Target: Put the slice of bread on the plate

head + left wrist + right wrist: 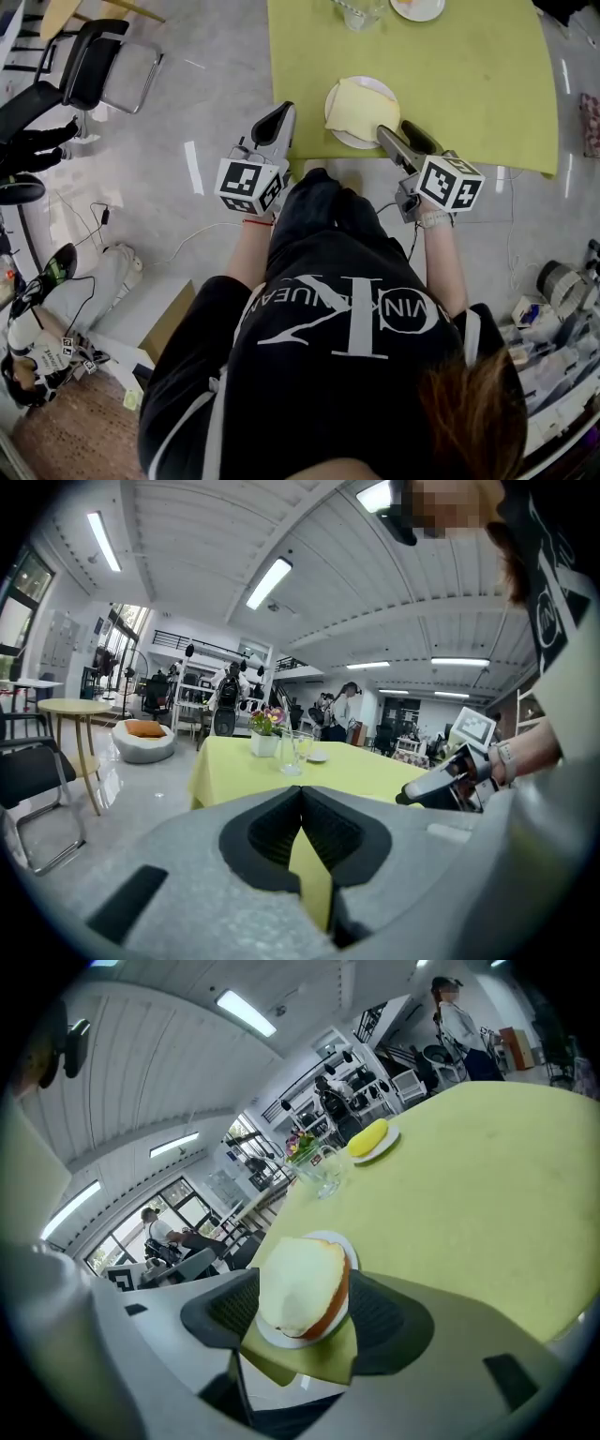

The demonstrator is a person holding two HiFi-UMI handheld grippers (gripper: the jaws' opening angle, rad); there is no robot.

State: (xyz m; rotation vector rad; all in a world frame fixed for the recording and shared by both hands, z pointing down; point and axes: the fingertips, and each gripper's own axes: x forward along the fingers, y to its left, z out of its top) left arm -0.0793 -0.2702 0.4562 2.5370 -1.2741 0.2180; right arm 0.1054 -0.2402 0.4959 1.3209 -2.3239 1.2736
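Right gripper (pixel 395 131) gapes beside the bread slice (pixel 361 106) lying on the plate (pixel 356 142)

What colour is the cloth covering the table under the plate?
The tablecloth is plain yellow-green, with no pattern; the head view shows it best.

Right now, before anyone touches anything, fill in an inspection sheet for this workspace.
Surface: table with a yellow-green cover.
Job's things: slice of bread lies on the white plate, near the table's front edge.
Clutter: glass and second plate at the far edge.
Grippers: left gripper jaws together, empty; right gripper jaws apart, at the white plate's near rim.
Cables: loose cable on the floor, left.
Surroundings: chair, cardboard box.
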